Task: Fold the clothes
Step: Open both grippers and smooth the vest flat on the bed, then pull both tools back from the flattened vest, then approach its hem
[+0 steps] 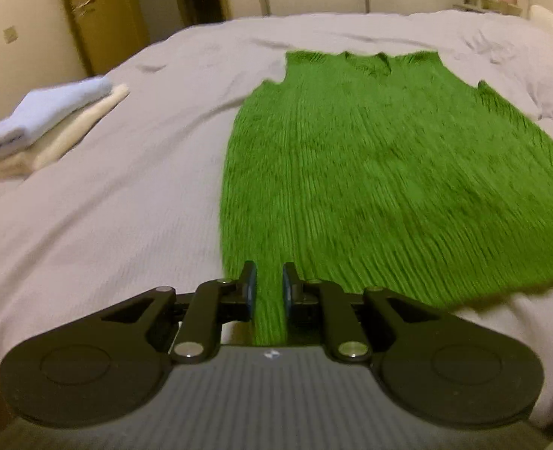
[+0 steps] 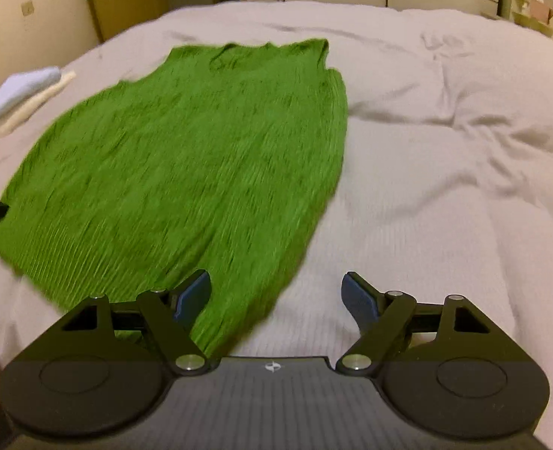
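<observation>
Left wrist: left gripper (image 1: 268,285) clamps green top (image 1: 370,172) hem; right gripper (image 2: 276,294) released beside top. Step: spreading; next, fold.

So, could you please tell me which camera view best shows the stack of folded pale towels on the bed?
The left wrist view: the stack of folded pale towels lies whole on the grey bedspread, blue piece atop cream. The right wrist view catches it only small and blurred, cut by the left edge.
</observation>
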Motion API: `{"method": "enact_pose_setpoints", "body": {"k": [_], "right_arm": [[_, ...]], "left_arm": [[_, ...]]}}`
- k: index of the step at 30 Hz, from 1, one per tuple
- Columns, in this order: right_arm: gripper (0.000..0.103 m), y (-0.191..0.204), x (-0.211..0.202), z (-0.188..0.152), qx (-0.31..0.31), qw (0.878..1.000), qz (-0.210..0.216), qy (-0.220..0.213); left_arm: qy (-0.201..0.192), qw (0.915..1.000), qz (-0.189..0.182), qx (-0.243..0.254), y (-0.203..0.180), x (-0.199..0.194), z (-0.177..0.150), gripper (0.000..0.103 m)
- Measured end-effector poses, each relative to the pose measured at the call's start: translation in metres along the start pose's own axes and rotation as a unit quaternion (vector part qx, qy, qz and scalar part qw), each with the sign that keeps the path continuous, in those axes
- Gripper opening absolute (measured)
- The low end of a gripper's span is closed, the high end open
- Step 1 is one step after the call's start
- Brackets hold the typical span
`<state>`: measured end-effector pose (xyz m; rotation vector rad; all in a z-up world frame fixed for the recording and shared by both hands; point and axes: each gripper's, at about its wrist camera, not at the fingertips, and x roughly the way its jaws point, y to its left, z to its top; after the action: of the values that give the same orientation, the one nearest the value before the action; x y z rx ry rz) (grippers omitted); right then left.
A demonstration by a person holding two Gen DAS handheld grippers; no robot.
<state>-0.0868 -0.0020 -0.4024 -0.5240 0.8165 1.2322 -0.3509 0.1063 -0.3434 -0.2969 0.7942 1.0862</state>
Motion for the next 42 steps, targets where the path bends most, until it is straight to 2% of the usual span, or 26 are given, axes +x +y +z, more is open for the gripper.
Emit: {"method": "enact_pose_setpoints", "body": {"k": [2,4,7,8,10,14,17,18,19,33,42], "right_arm": [[0.080,0.005,-0.011,-0.013,0.004,1.000,-0.007,0.007],[0.084,0.007,-0.021,-0.026,0.019,1.000,-0.008,0.015],[0.086,0.010,-0.041,-0.038,0.057,0.998,-0.008,0.018],[0.087,0.013,-0.049,-0.039,0.067,0.998,-0.014,0.012],[0.089,0.021,-0.071,-0.039,0.082,0.996,-0.018,-0.010],[0.090,0.039,-0.118,-0.033,0.087,0.994,-0.010,-0.067],[0.091,0.053,-0.143,-0.032,0.079,0.993,-0.014,-0.090],[0.097,0.058,-0.149,-0.034,0.077,0.992,-0.015,-0.094],[0.103,0.062,-0.155,-0.036,0.075,0.992,-0.017,-0.098],[0.103,0.075,-0.197,-0.078,0.086,0.991,-0.035,-0.098],[0.103,0.080,-0.201,-0.079,0.081,0.991,-0.034,-0.098]], "left_arm": [[0.022,0.9996,0.014,-0.013,-0.005,-0.014,-0.006,0.013],[0.046,0.9983,0.031,-0.016,-0.014,-0.028,-0.010,0.027],[0.064,0.9975,0.020,-0.020,-0.024,-0.053,-0.006,0.028],[0.055,0.9981,0.022,-0.019,-0.028,-0.065,-0.004,0.030],[0.030,0.9990,0.026,-0.020,-0.032,-0.094,0.003,0.042],[0.005,0.9993,0.028,-0.025,-0.036,-0.136,0.009,0.050],[-0.007,0.9991,0.034,-0.025,-0.039,-0.160,0.006,0.058],[-0.007,0.9991,0.032,-0.026,-0.040,-0.165,0.004,0.061],[-0.007,0.9992,0.030,-0.026,-0.040,-0.170,0.001,0.062],[-0.007,0.9998,0.004,-0.019,-0.056,-0.210,-0.034,0.072],[-0.004,0.9998,-0.004,-0.016,-0.057,-0.210,-0.036,0.076]]}}
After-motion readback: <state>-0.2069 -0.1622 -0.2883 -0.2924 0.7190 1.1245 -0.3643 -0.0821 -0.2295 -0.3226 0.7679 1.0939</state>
